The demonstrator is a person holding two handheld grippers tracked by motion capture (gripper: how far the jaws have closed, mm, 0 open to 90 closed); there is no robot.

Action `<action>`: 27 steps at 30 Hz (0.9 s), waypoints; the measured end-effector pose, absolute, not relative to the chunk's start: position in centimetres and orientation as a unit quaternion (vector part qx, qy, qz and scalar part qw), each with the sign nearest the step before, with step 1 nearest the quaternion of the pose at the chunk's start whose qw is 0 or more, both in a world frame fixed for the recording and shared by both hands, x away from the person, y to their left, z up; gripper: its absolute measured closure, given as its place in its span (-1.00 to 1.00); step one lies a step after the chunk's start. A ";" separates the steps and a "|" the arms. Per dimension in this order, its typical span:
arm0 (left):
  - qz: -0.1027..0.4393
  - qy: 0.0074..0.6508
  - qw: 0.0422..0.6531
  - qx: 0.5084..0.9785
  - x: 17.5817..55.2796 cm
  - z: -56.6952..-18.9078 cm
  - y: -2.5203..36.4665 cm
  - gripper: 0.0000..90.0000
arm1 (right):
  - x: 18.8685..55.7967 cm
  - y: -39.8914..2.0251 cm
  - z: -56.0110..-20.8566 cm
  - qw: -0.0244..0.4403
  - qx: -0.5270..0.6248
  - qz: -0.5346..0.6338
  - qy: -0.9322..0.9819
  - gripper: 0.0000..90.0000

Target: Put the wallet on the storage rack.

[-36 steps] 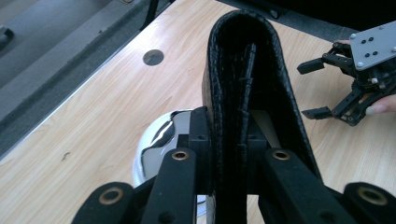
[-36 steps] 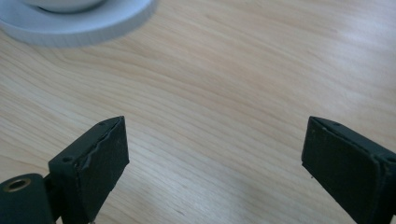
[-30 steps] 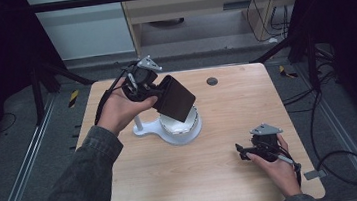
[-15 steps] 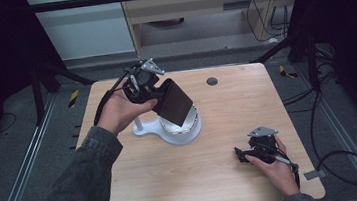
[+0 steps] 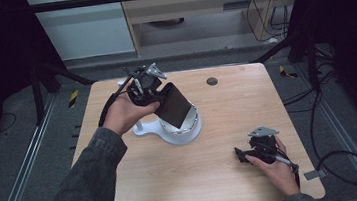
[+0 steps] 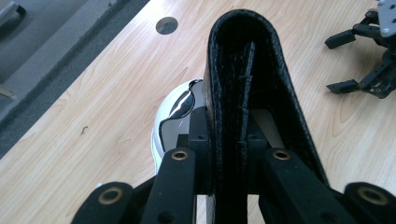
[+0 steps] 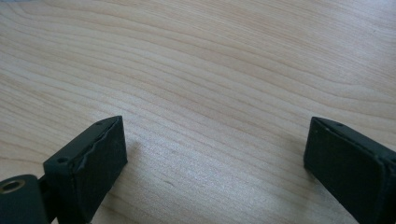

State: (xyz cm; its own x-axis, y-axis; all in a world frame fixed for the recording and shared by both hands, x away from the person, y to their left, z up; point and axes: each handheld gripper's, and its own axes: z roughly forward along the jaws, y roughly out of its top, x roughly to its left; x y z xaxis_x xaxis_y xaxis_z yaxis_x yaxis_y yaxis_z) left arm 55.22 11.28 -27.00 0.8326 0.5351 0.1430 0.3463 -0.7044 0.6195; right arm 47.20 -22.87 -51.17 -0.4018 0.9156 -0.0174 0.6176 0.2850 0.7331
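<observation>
— Currently holding what, and where?
— Clamping the left hand-held gripper on a folded black wallet, tilted, hanging just above the white stand near the middle of the worktop.
— And the right hand-held gripper?
— Resting low over bare wood well apart, jaws standing wide with nothing between.
— Risking anything?
— Possibly slipping: gripping near one edge, letting the wallet swing or drop. Also possibly knocking the light stand sideways when lowering at that tilt.

Right tongs wide apart, nothing btwn, over wood table.
</observation>
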 end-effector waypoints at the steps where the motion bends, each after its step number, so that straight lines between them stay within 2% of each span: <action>1: 0.158 0.242 0.295 0.911 55.4 -27.2 11.2 0.77 | 47.2 -22.9 -51.2 0.225 0.498 0.331 0.769 -0.86; 15: 0.145 0.247 0.268 0.920 57.0 -30.0 9.7 0.76 | 47.2 -22.9 -51.2 0.221 0.499 0.332 0.769 -0.87; 27: 0.136 0.258 0.271 0.918 58.0 -31.0 9.0 0.75 | 47.2 -22.9 -51.2 0.221 0.496 0.334 0.770 -0.87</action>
State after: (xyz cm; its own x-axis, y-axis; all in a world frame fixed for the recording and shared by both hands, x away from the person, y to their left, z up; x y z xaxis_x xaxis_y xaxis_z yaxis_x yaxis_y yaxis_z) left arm 57.98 9.01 -30.96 0.8303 0.5464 0.1098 0.3994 -0.7208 0.5664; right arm 47.16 -22.87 -51.22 -0.4106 0.9118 -0.0085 0.6169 0.2847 0.7337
